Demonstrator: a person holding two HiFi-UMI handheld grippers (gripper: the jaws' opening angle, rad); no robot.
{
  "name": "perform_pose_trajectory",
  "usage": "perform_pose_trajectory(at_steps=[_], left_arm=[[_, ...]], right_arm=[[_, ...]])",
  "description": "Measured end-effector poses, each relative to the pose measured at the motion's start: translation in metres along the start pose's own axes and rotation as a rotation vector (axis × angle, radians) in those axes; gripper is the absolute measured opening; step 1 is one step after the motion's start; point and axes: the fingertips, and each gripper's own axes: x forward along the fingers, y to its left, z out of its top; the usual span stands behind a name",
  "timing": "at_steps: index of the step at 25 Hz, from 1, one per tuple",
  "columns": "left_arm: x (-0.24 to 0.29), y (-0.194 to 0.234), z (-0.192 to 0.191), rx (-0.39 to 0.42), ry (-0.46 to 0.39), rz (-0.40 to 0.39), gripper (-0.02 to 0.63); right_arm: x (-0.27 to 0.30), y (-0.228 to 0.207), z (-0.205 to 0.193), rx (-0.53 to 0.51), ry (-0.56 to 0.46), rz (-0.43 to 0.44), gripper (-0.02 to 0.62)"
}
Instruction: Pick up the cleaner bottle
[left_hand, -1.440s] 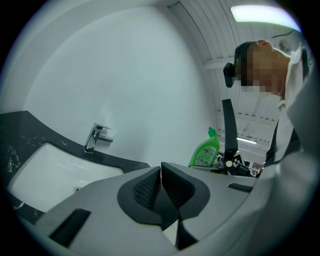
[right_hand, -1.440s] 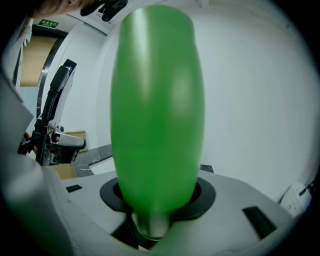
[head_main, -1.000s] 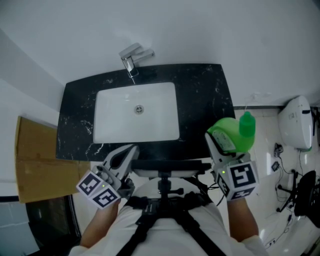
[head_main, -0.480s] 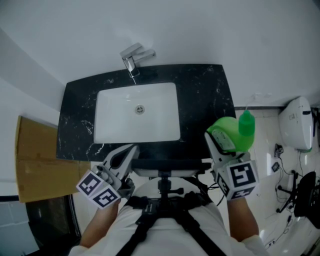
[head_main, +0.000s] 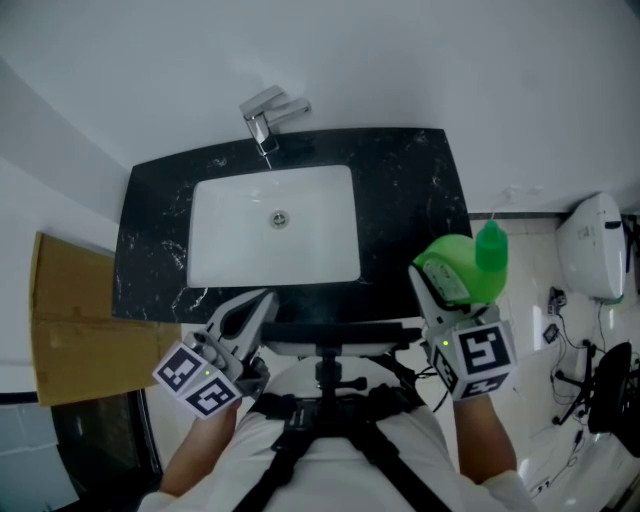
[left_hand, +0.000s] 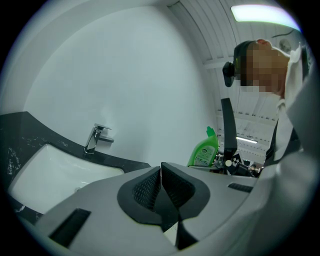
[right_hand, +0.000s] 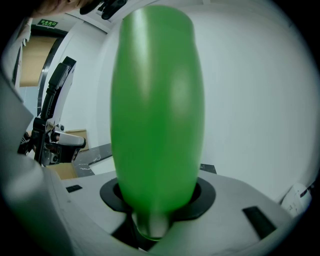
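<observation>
A green cleaner bottle (head_main: 467, 266) with a green cap is held in the air to the right of the black counter, off its right end. My right gripper (head_main: 440, 285) is shut on the bottle's body, which fills the right gripper view as a tall green shape (right_hand: 157, 115) between the dark pads. The bottle (left_hand: 205, 149) also shows in the left gripper view, small and upright. My left gripper (head_main: 250, 308) hangs at the counter's front edge, its pads (left_hand: 161, 187) pressed together with nothing between them.
A black marble counter (head_main: 400, 200) holds a white sink (head_main: 215, 262) with a chrome tap (head_main: 268, 115) at the back wall. A cardboard sheet (head_main: 70, 320) lies at the left. A white toilet (head_main: 592, 245) and dark stand stand at the right.
</observation>
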Motion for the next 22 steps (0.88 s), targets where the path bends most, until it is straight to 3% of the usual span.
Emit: perform_pose_trajectory(at_steps=[11, 18, 22], left_arm=[[0.0, 0.001, 0.001, 0.003, 0.003, 0.0, 0.0], [0.002, 0.006, 0.001, 0.007, 0.009, -0.004, 0.0], [0.001, 0.02, 0.011, 0.103, 0.019, 0.06, 0.0]], right_arm=[[0.001, -0.002, -0.002, 0.0, 0.032, -0.013, 0.173], [-0.014, -0.038, 0.004, 0.009, -0.023, -0.104, 0.173], [-0.027, -0.064, 0.0, 0.018, -0.015, -0.175, 0.173]])
